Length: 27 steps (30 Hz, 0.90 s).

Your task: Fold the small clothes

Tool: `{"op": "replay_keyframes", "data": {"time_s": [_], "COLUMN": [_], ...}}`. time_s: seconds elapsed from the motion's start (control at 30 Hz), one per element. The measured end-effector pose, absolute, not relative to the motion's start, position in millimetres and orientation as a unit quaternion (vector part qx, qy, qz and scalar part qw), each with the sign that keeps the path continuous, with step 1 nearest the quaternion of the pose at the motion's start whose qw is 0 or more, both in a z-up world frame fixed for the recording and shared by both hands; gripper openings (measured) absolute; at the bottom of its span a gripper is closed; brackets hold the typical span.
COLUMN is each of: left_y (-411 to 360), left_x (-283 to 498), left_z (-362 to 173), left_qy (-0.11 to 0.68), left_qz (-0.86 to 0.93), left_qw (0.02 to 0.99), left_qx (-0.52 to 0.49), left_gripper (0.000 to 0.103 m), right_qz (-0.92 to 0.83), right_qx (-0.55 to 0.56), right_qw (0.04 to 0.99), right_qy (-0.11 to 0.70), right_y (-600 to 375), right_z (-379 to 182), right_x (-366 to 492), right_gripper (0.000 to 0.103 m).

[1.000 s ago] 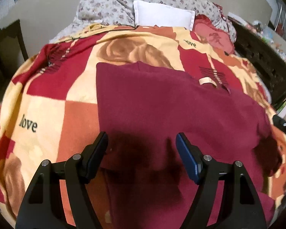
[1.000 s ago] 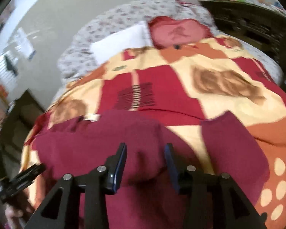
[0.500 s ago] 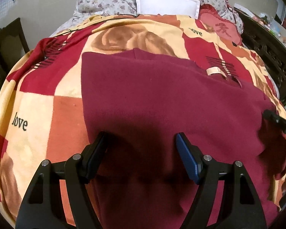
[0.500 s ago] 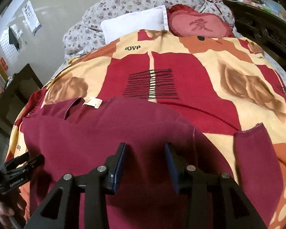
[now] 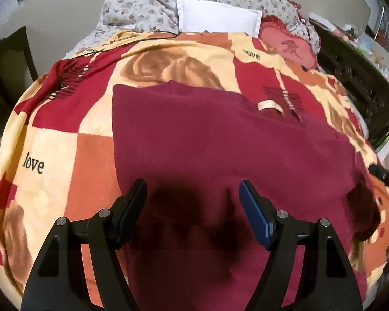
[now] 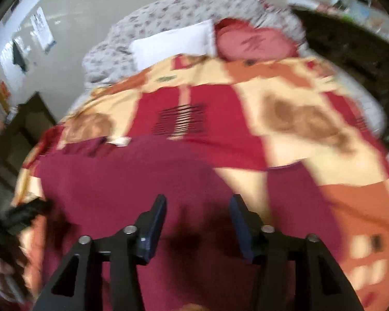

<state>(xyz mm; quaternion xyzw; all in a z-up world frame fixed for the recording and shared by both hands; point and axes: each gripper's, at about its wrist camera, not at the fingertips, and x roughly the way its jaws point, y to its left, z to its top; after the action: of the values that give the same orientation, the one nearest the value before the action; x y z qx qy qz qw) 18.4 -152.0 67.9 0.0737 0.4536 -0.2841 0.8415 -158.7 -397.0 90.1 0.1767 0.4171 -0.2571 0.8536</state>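
A dark red shirt (image 5: 220, 150) lies flat on a patterned red, orange and cream blanket (image 5: 51, 155), its collar tag (image 5: 269, 106) at the far edge. My left gripper (image 5: 193, 194) is open and empty, hovering above the shirt's near left part and casting a shadow on it. In the blurred right wrist view the same shirt (image 6: 122, 181) spreads left and a sleeve (image 6: 298, 194) lies to the right. My right gripper (image 6: 198, 207) is open and empty over the shirt's near right part. Its tip shows at the left wrist view's right edge (image 5: 383, 176).
A white pillow (image 5: 217, 20), a red heart cushion (image 5: 287, 46) and a floral quilt (image 5: 153, 10) lie at the bed's head. Dark wooden furniture (image 5: 358, 83) stands along the right side. A dark chair (image 5: 7, 72) stands left of the bed.
The left gripper has drawn back slightly and stays open over the shirt. The right gripper is moving fast, the view is blurred, and its jaws stand a little wider apart.
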Motion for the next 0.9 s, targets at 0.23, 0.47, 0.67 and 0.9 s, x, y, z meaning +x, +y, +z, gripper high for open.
{"op": "replay_keyframes", "data": {"time_s": [0.23,0.47,0.67,0.9], "left_y": [-164.8,-164.9,-152.5,-132.9], "left_x": [10.9,11.3,22.2,27.7], "left_z": [59.9,59.5,62.3,74.4], "left_qy": [0.470,0.471,0.473,0.473], "left_qz": [-0.293,-0.292,-0.280,-0.276], "left_qw": [0.829,0.828,0.832,0.836], "left_qx": [0.076,0.088,0.070,0.033], "left_gripper": [0.074,0.074,0.074,0.074], "right_qz": [-0.302,-0.294,-0.252,-0.093], "right_qx": [0.168,0.218,0.283,0.251], "right_qw": [0.808,0.819,0.871,0.939], "right_qy": [0.477,0.443,0.313,0.214], "right_y": [-437.6,-473.8,-489.2,-435.2], "right_z": [44.4,34.0,121.1,228.7], "right_x": [-172.1,-193.5,-231.7,-207.2], "right_gripper": [0.052,0.008,0.005,0.005]}}
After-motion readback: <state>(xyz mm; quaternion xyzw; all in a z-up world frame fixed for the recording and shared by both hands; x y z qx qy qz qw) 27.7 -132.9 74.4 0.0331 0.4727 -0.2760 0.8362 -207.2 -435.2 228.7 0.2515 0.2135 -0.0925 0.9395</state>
